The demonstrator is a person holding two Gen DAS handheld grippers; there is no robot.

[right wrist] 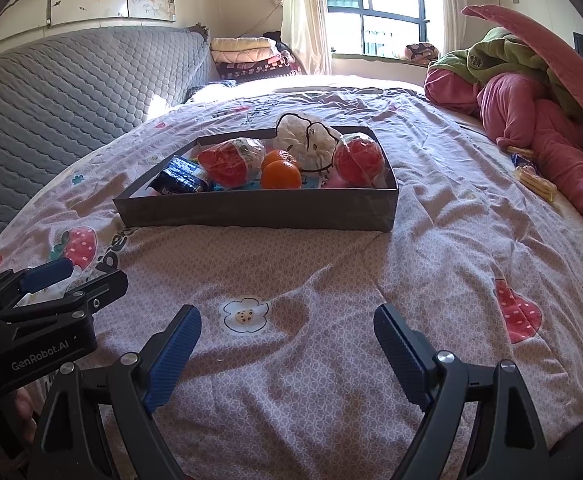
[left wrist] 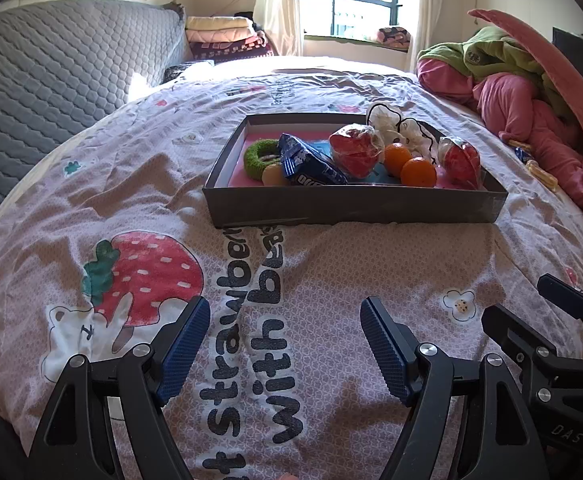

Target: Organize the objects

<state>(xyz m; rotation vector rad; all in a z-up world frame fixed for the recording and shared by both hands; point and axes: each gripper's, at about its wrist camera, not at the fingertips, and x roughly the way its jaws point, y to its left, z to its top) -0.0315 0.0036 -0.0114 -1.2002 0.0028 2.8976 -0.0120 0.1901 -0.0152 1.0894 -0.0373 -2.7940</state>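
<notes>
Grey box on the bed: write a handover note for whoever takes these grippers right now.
Left gripper: jaws open, empty, over the bedspread.
Right gripper: jaws open, empty, beside it.
Grey box: already holds two oranges, two wrapped red items, a blue packet, a green ring and a white bag.
Left: snack packets lie outside the box by the pink blanket.

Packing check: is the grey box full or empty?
Partly full: the grey box holds oranges, wrapped snacks and more; pink floor still shows.
</notes>
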